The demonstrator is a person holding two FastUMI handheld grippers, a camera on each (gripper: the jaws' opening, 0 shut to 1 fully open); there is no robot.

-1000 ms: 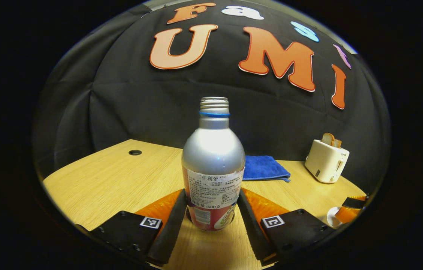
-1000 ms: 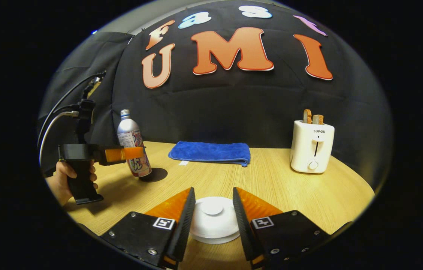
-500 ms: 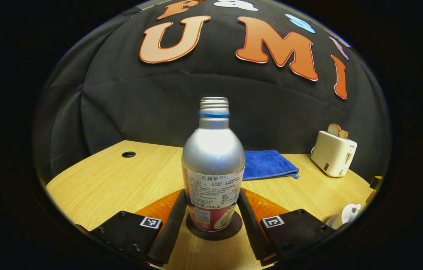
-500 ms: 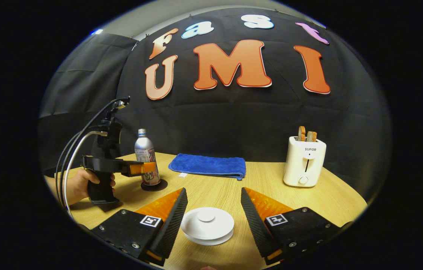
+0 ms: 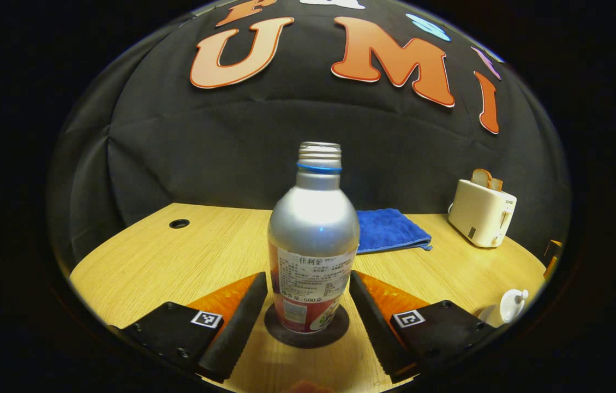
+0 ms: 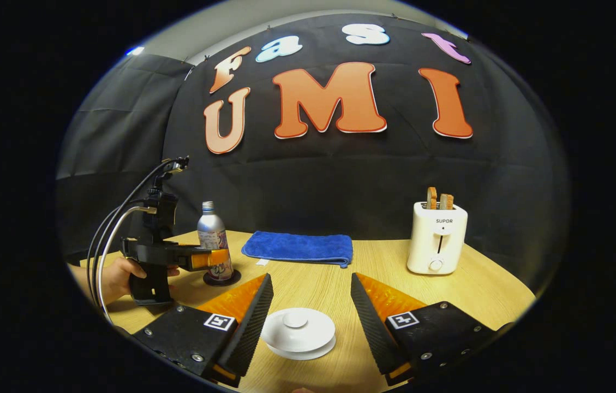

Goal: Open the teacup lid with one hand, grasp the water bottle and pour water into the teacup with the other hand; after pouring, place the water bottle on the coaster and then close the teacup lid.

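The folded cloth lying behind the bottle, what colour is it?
Blue. The cloth shows best in the right gripper view.

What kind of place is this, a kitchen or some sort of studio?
Likely a staged recording booth, not a real kitchen: a black cloth wall backs a lone wooden table set with props, a toaster and a folded blue towel.

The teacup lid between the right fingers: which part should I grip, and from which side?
Probably the small round knob at the centre of the teacup lid. The lid is a low, wide dome lying flat, so its rim gives little to pinch, while the knob stands proud. Come straight down from above with the open right gripper, one finger on each side of the knob, then shut.
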